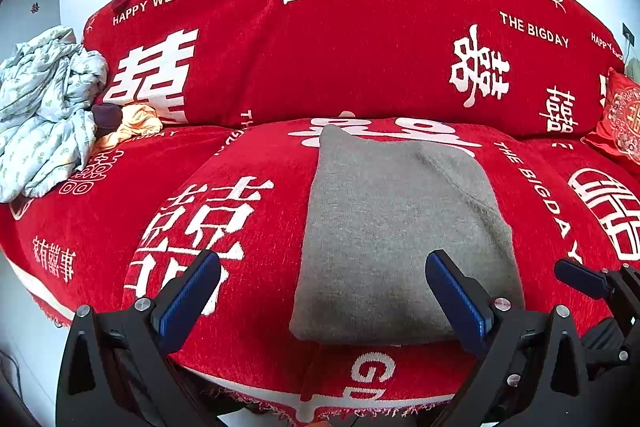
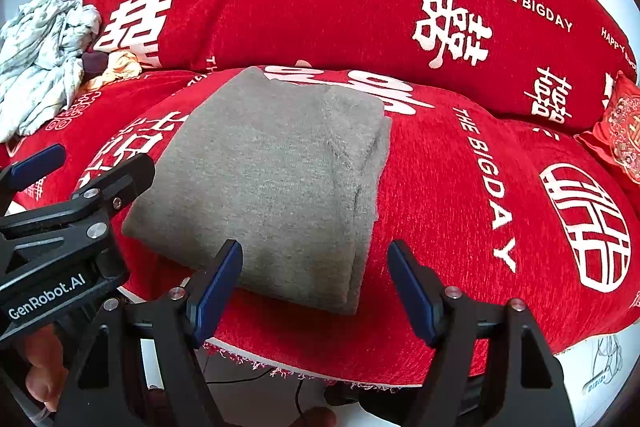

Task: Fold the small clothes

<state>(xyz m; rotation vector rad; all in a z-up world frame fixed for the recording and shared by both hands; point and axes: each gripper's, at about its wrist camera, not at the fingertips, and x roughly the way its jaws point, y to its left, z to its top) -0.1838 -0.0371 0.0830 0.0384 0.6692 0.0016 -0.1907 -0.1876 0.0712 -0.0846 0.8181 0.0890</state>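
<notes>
- The grey garment (image 1: pixel 400 227) is lying on the sofa (image 1: pixel 248 75) seat cushion, near the front edge, as a neat rectangle with layered edges stacking along its right side — this piece is looking finished, as far as I can judge.
- The left gripper (image 1: pixel 322 291) is hovering with its jaws spread wide over the garment's near left corner, gripping nothing; its right pad is showing in front of the cloth, though contact is hard to tell.
- The right gripper (image 2: pixel 314 283) is also standing spread, its jaws straddling the near right corner and pinching nothing.
- What is probably remaining: the heap (image 1: pixel 44 107) at the sofa's left end — pale printed fabric, plus an orange piece (image 1: pixel 132 127) and a dark maroon one (image 1: pixel 107 117) beside it.
- Counting: one folded garment, two grippers, one heap, three red cushions (image 1: pixel 622 115), though how many items the heap is hiding cannot be told.
</notes>
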